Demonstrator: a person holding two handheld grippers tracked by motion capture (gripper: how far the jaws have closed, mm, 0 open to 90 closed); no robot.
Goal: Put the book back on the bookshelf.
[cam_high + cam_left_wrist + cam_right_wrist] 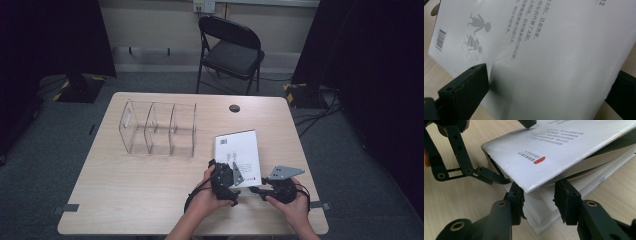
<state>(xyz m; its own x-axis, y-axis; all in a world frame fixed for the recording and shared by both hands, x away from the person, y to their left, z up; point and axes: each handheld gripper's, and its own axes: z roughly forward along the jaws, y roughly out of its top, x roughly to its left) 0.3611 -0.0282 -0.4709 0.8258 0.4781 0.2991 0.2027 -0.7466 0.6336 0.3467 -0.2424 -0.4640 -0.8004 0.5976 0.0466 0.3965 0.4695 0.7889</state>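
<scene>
1. While the white paperback book (238, 152) lies flat at the near right of the light wooden table (125, 200), I judge this the pick-up step — likely bound for the clear three-slot plastic organizer (157, 128).
2. Right gripper (540, 203): jaws pinching the book's page block at its near corner, cover lifted above.
3. Left gripper (226, 178): jaws spread wide, straddling the cover — one tip rests on it.
4. Next I'd close left, then lift level.

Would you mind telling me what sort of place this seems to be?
Probably a recording room or lab: a bare wooden table, black curtains at both sides, a folding chair and cables on grey carpet.
</scene>
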